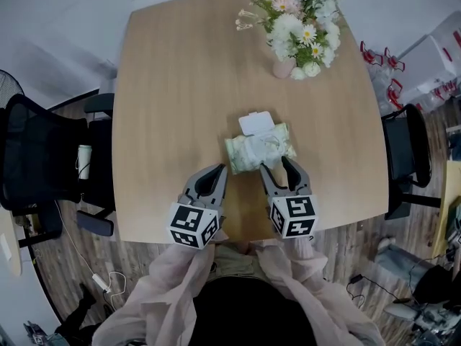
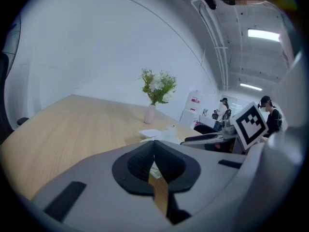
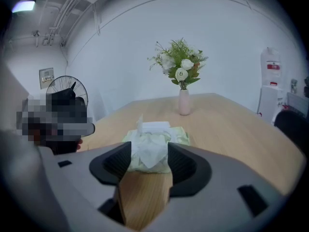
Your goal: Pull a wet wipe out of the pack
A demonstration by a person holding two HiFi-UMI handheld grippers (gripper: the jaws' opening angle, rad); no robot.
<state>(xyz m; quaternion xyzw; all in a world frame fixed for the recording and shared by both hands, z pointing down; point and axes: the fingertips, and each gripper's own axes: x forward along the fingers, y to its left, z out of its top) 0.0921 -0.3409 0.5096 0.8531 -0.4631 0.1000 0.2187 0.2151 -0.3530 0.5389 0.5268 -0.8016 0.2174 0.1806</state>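
Table [image 1: 180, 121]: light wood with rounded corners; it carries everything below.
Chairs: 2 black office chairs, one [image 1: 43, 164] at the table's 9 o'clock edge, one [image 1: 407, 153] at 3 o'clock.
Flowers [image 1: 299, 20]: white and pink blooms in a small pink vase [image 1: 283, 67], at 1 o'clock from the pack.
Left gripper [image 1: 220, 170]: claw pressed together with nothing seen between the pads, tips just beside the pack's 7 o'clock corner.
Right gripper [image 1: 279, 166]: claw spread wide at the pack's 5 o'clock side, in line with the wipe but not pressing it.
Pack [image 1: 283, 139]: pale green, flat on the table near its middle.
Wipe [image 1: 258, 148]: white and crumpled, lying on top of the pack.
Lid [image 1: 256, 123]: white, flipped open at the pack's 12 o'clock edge.
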